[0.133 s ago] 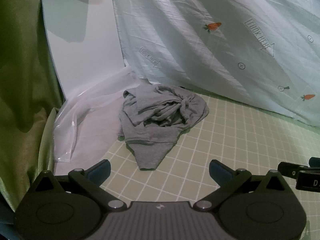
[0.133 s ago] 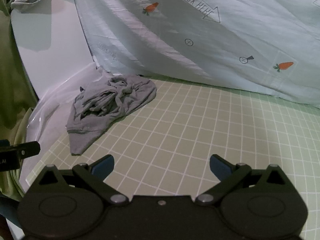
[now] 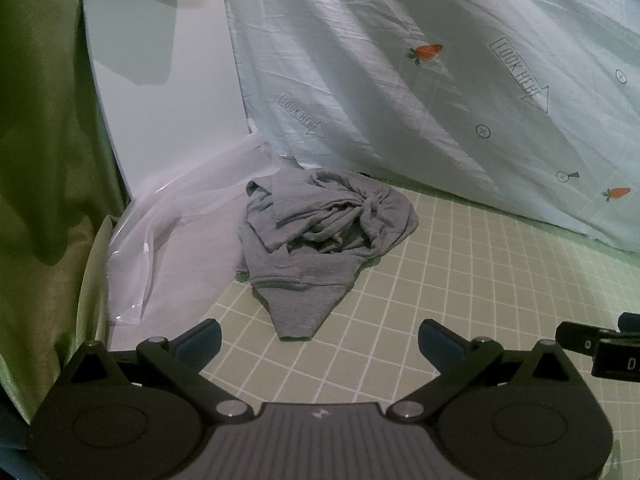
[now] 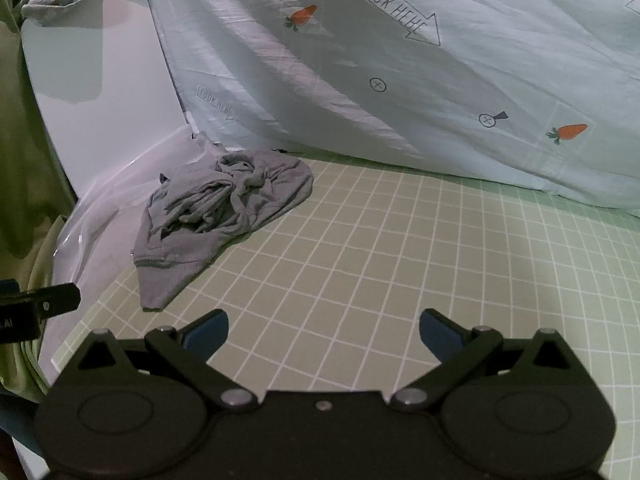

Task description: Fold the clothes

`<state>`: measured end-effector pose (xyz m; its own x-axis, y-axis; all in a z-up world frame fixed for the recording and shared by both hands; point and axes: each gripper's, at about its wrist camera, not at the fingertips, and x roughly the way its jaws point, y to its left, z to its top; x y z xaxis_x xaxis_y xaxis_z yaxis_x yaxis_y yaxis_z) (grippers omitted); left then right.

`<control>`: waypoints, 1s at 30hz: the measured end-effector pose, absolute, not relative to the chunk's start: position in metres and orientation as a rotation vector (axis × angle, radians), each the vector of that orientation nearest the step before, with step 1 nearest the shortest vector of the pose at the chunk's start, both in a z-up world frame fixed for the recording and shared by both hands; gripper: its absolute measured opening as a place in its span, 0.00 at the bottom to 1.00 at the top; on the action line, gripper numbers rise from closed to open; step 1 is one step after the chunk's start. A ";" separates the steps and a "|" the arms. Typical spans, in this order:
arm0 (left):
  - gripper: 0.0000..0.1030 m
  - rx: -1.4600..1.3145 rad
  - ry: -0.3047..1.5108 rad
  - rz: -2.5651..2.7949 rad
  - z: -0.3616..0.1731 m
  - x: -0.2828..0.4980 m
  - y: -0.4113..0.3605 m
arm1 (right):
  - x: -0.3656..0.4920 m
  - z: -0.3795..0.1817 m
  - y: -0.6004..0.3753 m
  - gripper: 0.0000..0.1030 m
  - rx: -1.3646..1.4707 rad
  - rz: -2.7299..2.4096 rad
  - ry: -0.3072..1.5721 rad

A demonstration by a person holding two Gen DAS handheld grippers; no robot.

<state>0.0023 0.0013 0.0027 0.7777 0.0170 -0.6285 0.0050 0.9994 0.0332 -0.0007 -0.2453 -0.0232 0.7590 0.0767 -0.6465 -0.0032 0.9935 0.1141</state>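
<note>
A crumpled grey garment (image 3: 320, 248) lies in a heap on the green gridded mat (image 3: 460, 300), at the mat's far left corner, with its left edge overlapping a sheet of clear plastic film (image 3: 168, 248) that spreads off the mat toward a white panel (image 3: 160, 80). Behind the garment, a pale blue sheet printed with carrots and arrows (image 3: 440, 80) hangs down to the mat's far edge; the garment's rear folds lie just beside its hem.

Both tongs are spread wide and empty. The left gripper (image 3: 318, 338) hovers over the mat just short of the garment's nearest point, a tapered flap with a stitched hem (image 3: 298, 312). The right gripper (image 4: 324, 332) hovers over bare mat, to the right of the garment (image 4: 224, 204) and well apart from it.

Handling, as judged from the folds: the fabric appears to be a thin, soft knit, light and limp, neither fragile nor slippery. It would sag from any single hold and drag its twisted centre along. The knotted bunch in the middle is a poor hold, since layers there are tangled. Better holds are the stitched band crossing the front of the heap and the hemmed flap below it, taken at two separated points so that the cloth can be lifted, shaken open and laid flat on the mat before any fold.
</note>
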 end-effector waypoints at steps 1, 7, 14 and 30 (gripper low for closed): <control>1.00 0.032 0.680 0.007 0.003 0.003 0.002 | -0.001 -0.023 -0.245 1.00 0.109 0.044 0.707; 1.00 0.024 0.682 0.008 0.002 0.003 0.000 | 0.000 -0.020 -0.243 1.00 0.106 0.045 0.707; 1.00 0.019 0.682 -0.009 0.002 0.007 0.004 | 0.003 -0.019 -0.244 1.00 0.099 0.043 0.711; 1.00 0.023 0.681 -0.023 -0.001 0.007 0.004 | 0.002 -0.022 -0.240 1.00 0.094 0.032 0.716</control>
<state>0.0067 0.0036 -0.0009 0.7765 -0.0134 -0.6300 0.0286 0.9995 0.0139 0.0019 -0.2397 -0.0221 0.7539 0.0616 -0.6541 0.0028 0.9953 0.0971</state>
